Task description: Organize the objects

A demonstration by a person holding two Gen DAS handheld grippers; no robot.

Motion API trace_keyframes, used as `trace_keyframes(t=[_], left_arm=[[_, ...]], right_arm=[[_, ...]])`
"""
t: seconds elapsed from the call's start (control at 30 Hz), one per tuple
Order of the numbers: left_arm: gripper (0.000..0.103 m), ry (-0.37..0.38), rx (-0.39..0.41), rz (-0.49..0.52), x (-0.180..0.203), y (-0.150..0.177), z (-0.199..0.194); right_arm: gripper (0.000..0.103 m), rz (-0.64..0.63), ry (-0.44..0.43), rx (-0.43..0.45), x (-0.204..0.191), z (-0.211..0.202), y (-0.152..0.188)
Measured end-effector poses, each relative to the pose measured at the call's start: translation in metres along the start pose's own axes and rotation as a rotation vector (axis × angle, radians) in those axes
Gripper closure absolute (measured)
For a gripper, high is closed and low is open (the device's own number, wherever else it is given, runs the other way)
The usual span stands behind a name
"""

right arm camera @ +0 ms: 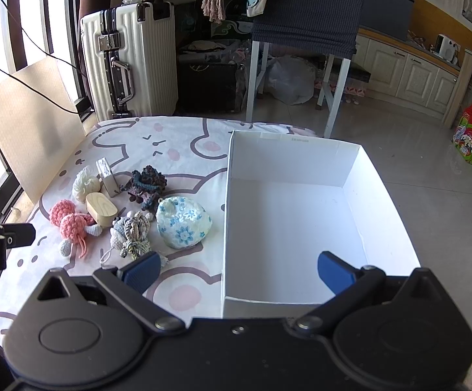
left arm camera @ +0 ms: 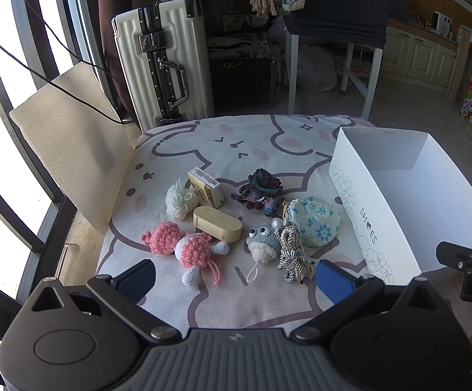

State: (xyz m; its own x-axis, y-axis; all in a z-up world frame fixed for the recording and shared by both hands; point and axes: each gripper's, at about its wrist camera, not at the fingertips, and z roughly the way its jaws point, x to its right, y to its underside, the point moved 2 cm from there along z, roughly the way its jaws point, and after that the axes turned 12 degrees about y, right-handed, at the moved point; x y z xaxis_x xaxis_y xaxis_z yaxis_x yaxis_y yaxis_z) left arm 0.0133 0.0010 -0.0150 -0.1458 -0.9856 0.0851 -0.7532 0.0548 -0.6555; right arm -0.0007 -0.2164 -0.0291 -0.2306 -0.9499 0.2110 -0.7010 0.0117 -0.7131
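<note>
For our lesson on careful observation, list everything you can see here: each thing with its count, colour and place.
shoe box: 1, white, open, nothing inside, right side of the cloth
cloth: 1, white and pink cartoon print, under everything
floral pouch: 1, white and blue, nearest the box
cord bundle: 1, striped, front of the pile
grey crochet toy: 1, beside the cord
pink crochet doll: 1, front left
wooden oval case: 1, pale, centre
small book: 1, tan, behind the case
white yarn puff: 1, far left
dark crochet piece: 1, purple-blue, back
suitcase: 1, white, on the floor behind
left gripper: jaws open
right gripper: jaws open
</note>
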Motion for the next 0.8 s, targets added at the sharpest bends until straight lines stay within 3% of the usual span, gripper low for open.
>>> trace_keyframes(t=[0.8], left_arm=[[0.000, -0.003, -0.009, 0.000, -0.0010, 0.0014, 0.0032]], right_arm=[[0.000, -0.024, 0.008, -0.018, -0.0022, 0.0007, 0.0003]])
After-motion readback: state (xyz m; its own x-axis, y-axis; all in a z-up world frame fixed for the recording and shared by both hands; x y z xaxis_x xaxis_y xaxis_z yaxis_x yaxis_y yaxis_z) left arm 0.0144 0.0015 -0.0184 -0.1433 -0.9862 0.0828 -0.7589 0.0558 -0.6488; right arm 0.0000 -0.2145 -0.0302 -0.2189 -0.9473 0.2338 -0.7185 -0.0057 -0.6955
